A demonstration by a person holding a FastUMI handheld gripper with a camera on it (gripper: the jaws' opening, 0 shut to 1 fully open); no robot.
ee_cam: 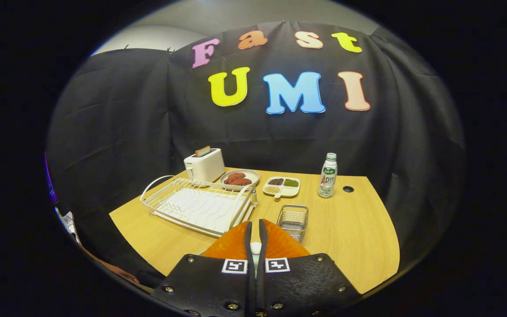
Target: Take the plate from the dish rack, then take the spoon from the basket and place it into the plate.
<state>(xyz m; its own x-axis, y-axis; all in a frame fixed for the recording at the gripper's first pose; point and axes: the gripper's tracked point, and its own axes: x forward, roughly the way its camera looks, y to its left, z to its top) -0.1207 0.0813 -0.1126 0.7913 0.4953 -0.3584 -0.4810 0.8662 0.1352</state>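
Right now your gripper's fingers pinch a white spoon pointing back toward you – its far end hidden – above the orange plate.

plate: orange, flat before rack | spoon: white, pinched between fingers | dish rack: white wire | basket: wire, beside plate

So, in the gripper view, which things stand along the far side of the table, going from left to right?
Toaster → plate of reddish food → divided dish → bottle. Nearer, the gripper is shut on a white spoon handle.
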